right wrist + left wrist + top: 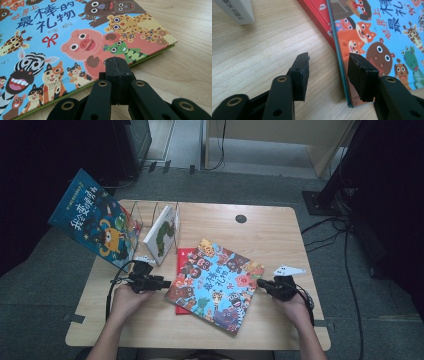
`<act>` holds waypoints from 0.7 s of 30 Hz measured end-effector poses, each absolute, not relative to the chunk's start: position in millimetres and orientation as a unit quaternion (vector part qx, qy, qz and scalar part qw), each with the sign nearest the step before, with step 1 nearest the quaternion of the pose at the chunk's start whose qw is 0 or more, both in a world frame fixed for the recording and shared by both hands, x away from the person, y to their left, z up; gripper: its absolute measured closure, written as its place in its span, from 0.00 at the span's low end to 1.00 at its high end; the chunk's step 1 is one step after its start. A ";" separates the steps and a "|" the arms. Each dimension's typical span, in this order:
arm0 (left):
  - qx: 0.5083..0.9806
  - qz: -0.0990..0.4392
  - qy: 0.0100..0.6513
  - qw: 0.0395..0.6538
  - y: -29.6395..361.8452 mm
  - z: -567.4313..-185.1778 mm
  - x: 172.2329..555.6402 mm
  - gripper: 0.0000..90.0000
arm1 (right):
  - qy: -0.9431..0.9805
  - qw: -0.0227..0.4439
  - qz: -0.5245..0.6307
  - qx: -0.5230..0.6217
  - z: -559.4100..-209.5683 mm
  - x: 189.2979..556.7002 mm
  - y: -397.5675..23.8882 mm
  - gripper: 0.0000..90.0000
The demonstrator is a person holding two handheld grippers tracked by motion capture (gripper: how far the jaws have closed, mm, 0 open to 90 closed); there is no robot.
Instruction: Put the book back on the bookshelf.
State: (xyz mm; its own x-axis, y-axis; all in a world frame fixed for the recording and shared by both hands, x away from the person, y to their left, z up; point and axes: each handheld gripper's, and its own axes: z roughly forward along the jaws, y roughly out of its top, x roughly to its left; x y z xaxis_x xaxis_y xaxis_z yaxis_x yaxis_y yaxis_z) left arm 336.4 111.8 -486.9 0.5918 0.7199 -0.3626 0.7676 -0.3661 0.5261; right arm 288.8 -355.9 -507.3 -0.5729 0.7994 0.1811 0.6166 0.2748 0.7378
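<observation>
- The blue animal picture book (215, 285) lies flat and a bit skewed in the middle of the table (270, 235), on top of a red book (183, 257) that pokes out along its left edge.
- The left gripper (167, 283) sits at the book's left edge with its jaws apart. In the left gripper view, one pad (362, 75) is over the cover near the spine and the other is out over bare wood, so nothing's pinched. My guess is it's lining up to grab that edge.
- The right gripper (260, 282) is at the opposite edge with its jaws pressed together and empty, the tip right at the cover's edge. It looks like it's bracing or nudging the book so it doesn't slide.
- Behind, a wire rack (150, 212) holds a white book (161, 234) upright, and a dark blue book (92, 217) leans off its left side, hanging past the table edge.
- If the book's headed for the rack, the white one already takes a slot. The red book underneath could also get dragged along.
</observation>
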 end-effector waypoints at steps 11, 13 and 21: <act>0.834 -0.036 0.440 0.330 102.9 -487.4 341.7 0.47 | 0.788 0.117 0.405 0.449 -507.9 293.4 -353.3 0.99; 0.837 -0.034 0.436 0.330 99.8 -486.8 342.7 0.46 | 0.788 0.119 0.405 0.448 -508.1 294.5 -352.6 0.99; 0.840 -0.049 0.430 0.326 91.7 -491.1 346.4 0.46 | 0.779 0.121 0.414 0.455 -510.1 300.9 -349.0 0.99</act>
State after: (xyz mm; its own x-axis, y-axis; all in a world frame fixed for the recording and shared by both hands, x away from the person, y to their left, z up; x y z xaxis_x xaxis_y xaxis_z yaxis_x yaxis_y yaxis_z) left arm 346.4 91.7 -491.1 0.6245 0.6914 -0.3632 0.7557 -0.4173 0.5048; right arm 300.9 -349.0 -510.1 -0.5574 0.8087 0.1881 0.6080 0.2433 0.7557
